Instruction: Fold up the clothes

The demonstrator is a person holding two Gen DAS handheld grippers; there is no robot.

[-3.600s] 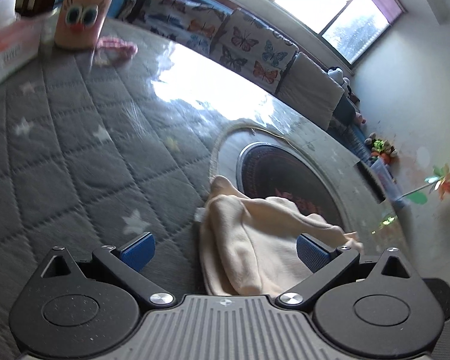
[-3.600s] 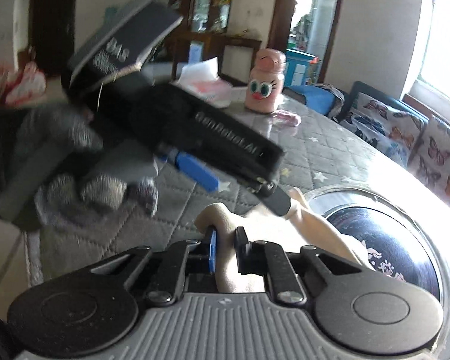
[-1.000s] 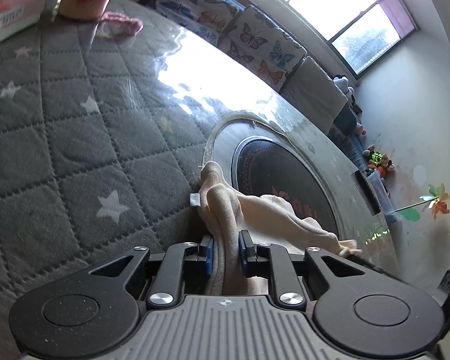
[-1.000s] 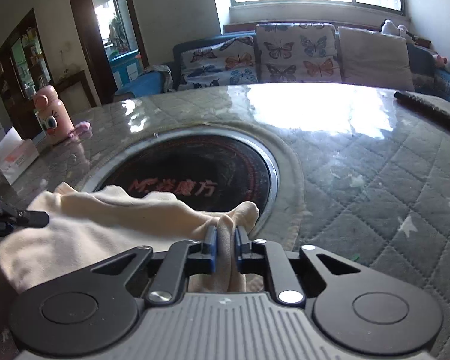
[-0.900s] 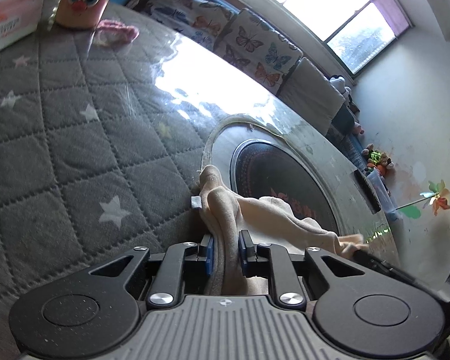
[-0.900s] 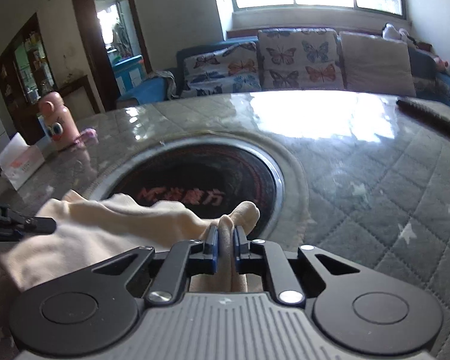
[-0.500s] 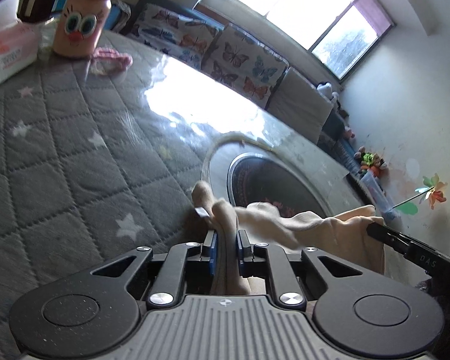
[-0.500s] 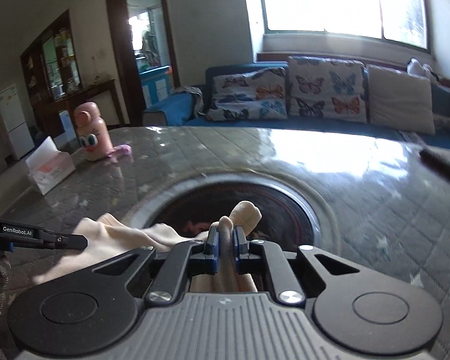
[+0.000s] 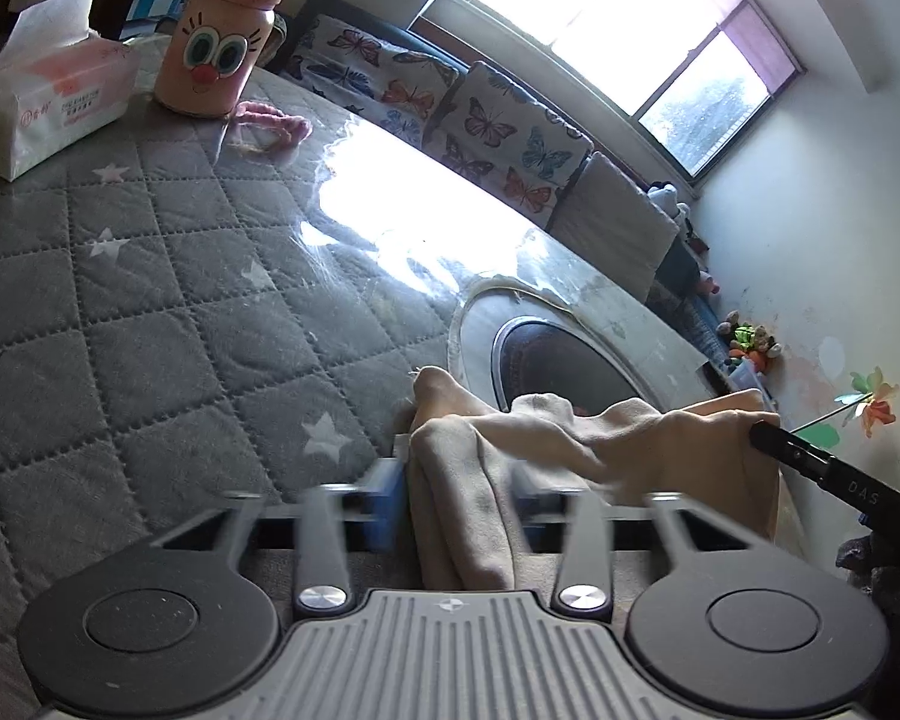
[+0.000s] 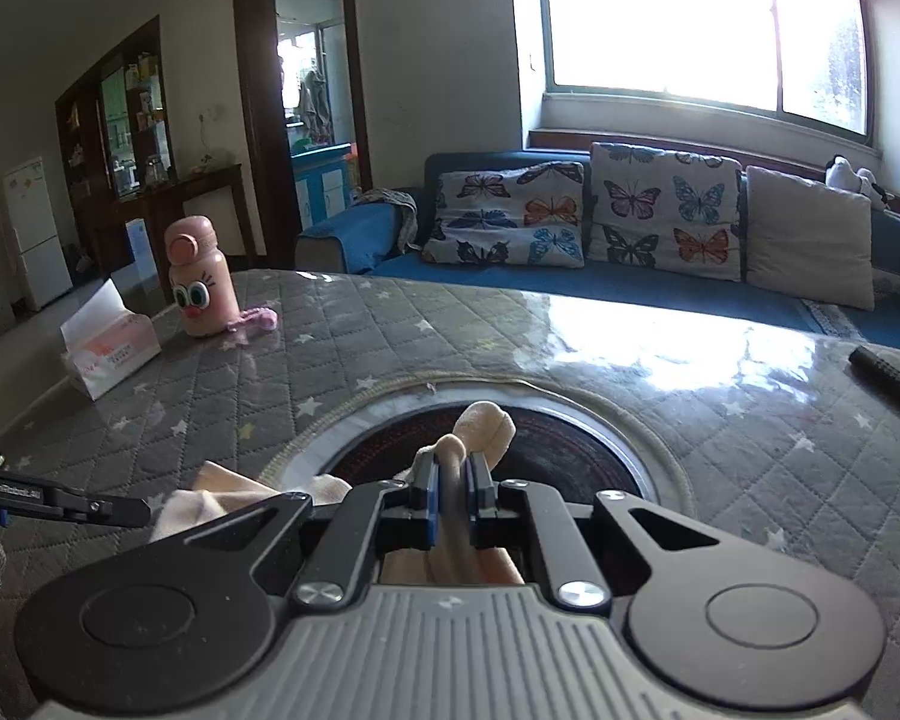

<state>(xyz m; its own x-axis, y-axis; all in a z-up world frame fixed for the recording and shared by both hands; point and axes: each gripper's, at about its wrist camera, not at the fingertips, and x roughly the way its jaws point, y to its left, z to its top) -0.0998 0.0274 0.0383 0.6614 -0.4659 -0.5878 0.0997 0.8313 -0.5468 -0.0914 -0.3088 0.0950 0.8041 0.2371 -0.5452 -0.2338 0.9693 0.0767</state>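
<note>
Right wrist view: the right claw (image 10: 450, 495) is clenched on a bunched fold of the cream garment (image 10: 486, 429), lifted above the round dark inset (image 10: 576, 450) in the quilted grey table (image 10: 330, 372). The left claw (image 9: 459, 495), blurred, has just been opening; its blue pads stand clear of the cloth, which lies between them and drapes across toward the inset's near edge. Beyond the inset, at the table's far side, a pink cartoon-eyed bottle (image 10: 201, 276) stands beside a tissue pack (image 10: 111, 348). A butterfly-cushioned sofa (image 10: 570, 216) lines the window wall.
</note>
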